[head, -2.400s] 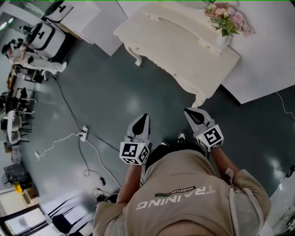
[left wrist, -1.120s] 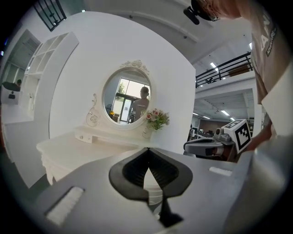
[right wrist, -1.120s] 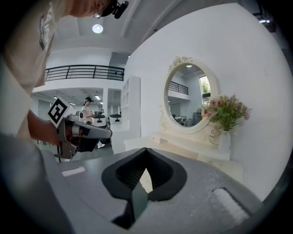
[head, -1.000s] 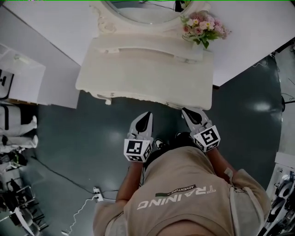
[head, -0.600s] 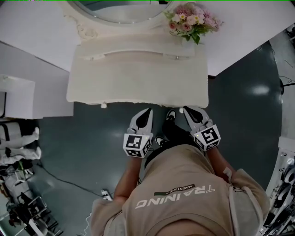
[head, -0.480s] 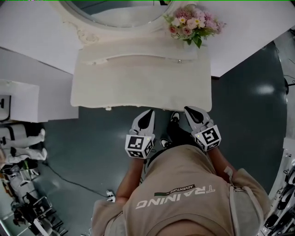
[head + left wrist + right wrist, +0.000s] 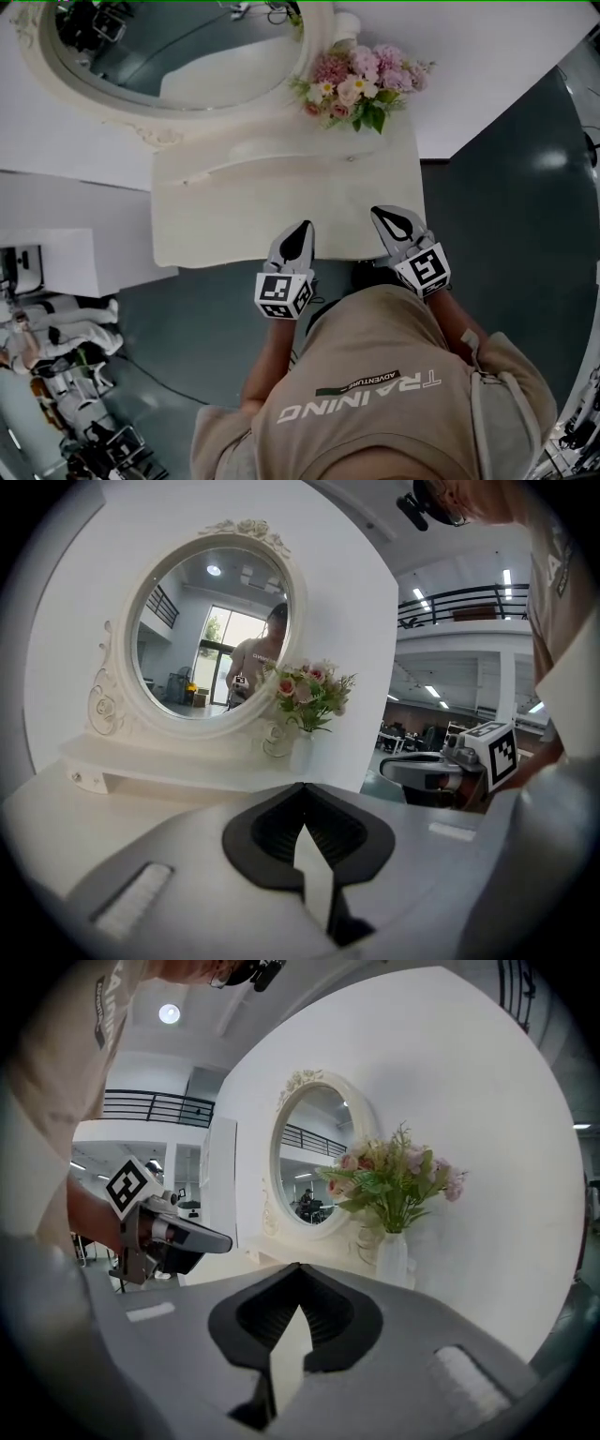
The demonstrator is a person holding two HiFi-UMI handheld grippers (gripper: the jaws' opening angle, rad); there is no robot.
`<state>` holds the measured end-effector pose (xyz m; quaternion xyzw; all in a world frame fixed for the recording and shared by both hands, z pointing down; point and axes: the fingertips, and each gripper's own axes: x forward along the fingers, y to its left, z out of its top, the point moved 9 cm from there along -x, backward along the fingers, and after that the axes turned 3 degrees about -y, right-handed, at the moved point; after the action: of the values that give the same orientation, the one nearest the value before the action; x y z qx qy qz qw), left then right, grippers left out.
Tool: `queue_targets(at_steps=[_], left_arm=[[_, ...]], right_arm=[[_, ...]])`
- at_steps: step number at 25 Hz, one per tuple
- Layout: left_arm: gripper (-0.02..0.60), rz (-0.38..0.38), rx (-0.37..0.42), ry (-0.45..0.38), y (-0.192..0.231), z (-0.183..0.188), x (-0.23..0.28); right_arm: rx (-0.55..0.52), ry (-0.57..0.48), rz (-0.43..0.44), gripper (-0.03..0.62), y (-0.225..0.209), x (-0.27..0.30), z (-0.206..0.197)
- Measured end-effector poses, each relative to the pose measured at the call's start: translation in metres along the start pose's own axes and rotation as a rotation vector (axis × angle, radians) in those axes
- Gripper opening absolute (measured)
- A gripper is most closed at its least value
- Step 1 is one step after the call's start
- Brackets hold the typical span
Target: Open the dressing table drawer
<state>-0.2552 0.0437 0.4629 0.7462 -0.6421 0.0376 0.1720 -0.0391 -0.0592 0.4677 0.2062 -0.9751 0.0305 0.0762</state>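
Observation:
The cream dressing table [image 7: 234, 211] stands right in front of me, with its oval mirror [image 7: 178, 47] against the white wall. Its drawer front is hidden under the tabletop in the head view. A raised back shelf with a small knob [image 7: 77, 777] shows in the left gripper view. My left gripper [image 7: 300, 228] hangs over the table's front edge, shut and holding nothing [image 7: 302, 786]. My right gripper [image 7: 386, 214] is beside it, over the front right part of the top, also shut and holding nothing [image 7: 298, 1266]. Neither touches the table.
A vase of pink flowers [image 7: 356, 84] stands at the table's back right. A low white block [image 7: 56, 262] adjoins the table's left side. Equipment and cables [image 7: 56, 347] lie at the lower left. Dark floor [image 7: 497, 216] spreads to the right.
The table has come closer and both grippers, earlier over the floor in front of it, now reach over its front edge. The mirror has come fully into view. Jaws stay shut.

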Motion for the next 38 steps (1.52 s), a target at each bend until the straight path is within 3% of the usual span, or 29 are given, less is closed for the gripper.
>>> queue_targets(at_steps=[8,17,21,27,31,33,37,38], left_arm=[[0.018,-0.055,-0.057,0.027,-0.003,0.012,0.06],[0.018,-0.166,-0.137,0.136,-0.005,-0.003,0.113],[0.018,-0.183,-0.355,0.166,0.006,-0.018,0.137],[0.018,-0.141,-0.739,0.167,0.025,-0.055,0.176],[0.046,-0.124,-0.962,0.114,0.035,-0.08,0.198],[0.05,-0.08,-1.053,0.073,0.04,-0.092,0.206],[0.113,-0.01,-1.32,-0.017,0.047,-0.12,0.223],[0.125,0.007,-1.351,-0.027,0.049,-0.127,0.225]], right_arm=[[0.065,-0.037,-0.075,0.003,-0.044,-0.001,-0.006],[0.029,-0.057,-0.14,0.003,-0.048,-0.003,0.002],[0.01,-0.041,-0.152,0.003,-0.044,-0.005,0.007],[0.005,-0.024,-0.162,0.003,-0.053,-0.009,0.004],[0.027,-0.008,-0.155,0.003,-0.062,-0.011,-0.005],[0.031,0.001,-0.146,0.003,-0.069,-0.012,-0.009],[0.038,0.004,-0.148,0.003,-0.083,-0.013,-0.012],[0.043,0.003,-0.15,0.003,-0.086,-0.014,-0.013]])
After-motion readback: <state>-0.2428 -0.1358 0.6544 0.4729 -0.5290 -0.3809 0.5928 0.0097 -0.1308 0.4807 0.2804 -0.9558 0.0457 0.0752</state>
